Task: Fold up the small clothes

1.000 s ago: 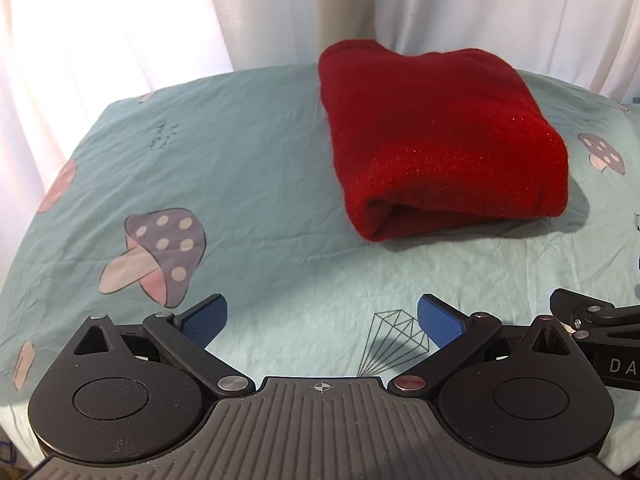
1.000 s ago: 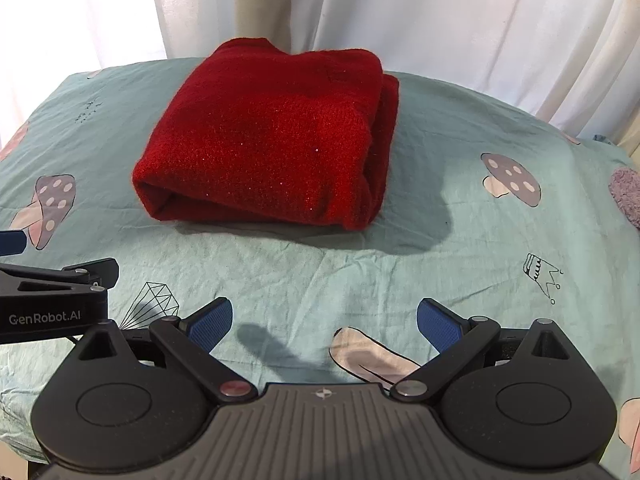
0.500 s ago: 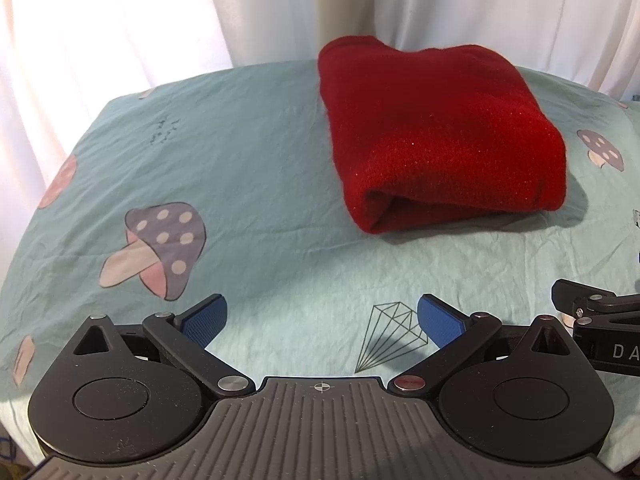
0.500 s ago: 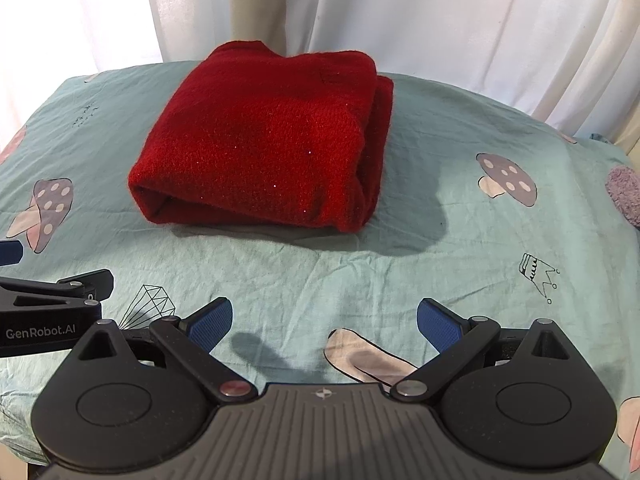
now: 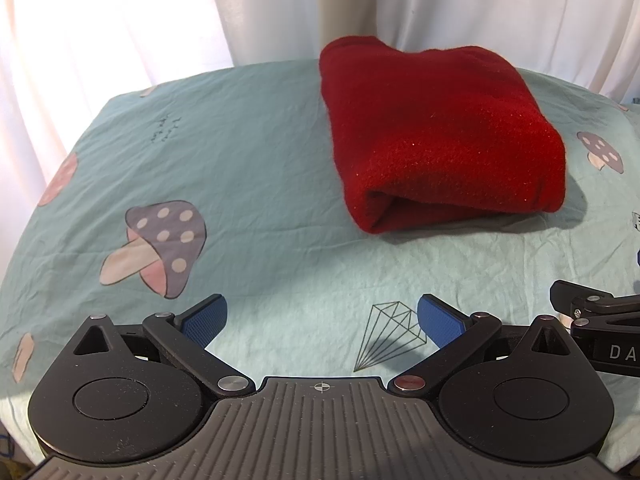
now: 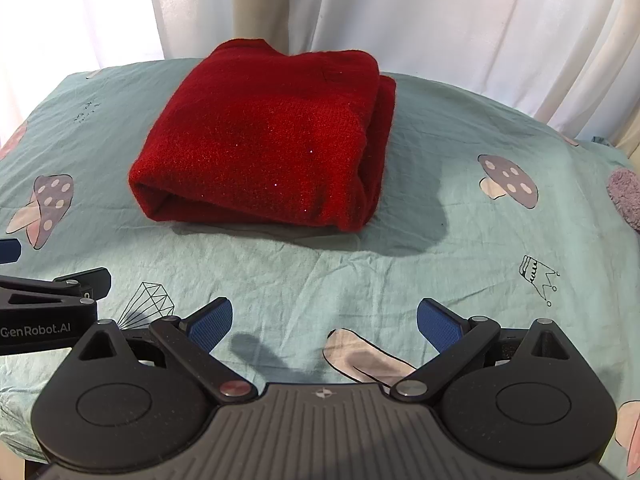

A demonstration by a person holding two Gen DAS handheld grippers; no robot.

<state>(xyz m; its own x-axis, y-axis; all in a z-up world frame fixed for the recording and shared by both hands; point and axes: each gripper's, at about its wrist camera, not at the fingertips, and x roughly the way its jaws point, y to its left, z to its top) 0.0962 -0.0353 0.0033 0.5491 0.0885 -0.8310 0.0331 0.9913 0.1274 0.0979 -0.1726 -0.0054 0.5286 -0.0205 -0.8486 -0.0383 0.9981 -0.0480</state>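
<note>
- the red sweater (image 5: 436, 140) lies folded into a thick block on the far middle of the sheet (image 5: 248, 152), close to the white curtain (image 5: 120, 16).
- the fold looks done. the rounded edge faces the claws and the layers stack up neat, so i think the folding step is over or nearly over.
- the left claw (image 5: 320, 318) is spread wide and holds nothing. it hangs low over the near part of the sheet, well apart from the sweater.
- the right claw (image 6: 324, 320) is spread wide too and holds nothing. it is also near the front edge, away from the sweater.
- the two claws are side by side. each one shows at the edge of the other's view.
- next move, i guess: either leave the sweater be, or reach forward and pat it flat. on the right side the layers stick out a bit, so that side may want a small tuck.
- to do that, a claw has to go forward and come down soft, so the stack does not slide or fall open.
- the sheet has mushroom pictures (image 5: 160, 244), a diamond drawing (image 5: 390, 334) and a little crown (image 6: 536, 280).
- a purple fuzzy thing (image 6: 626, 196) peeks in at the far right edge. i cannot tell what it is.
- nothing lies between the claws and the sweater. the sheet is a bit wrinkly, that is all.
</note>
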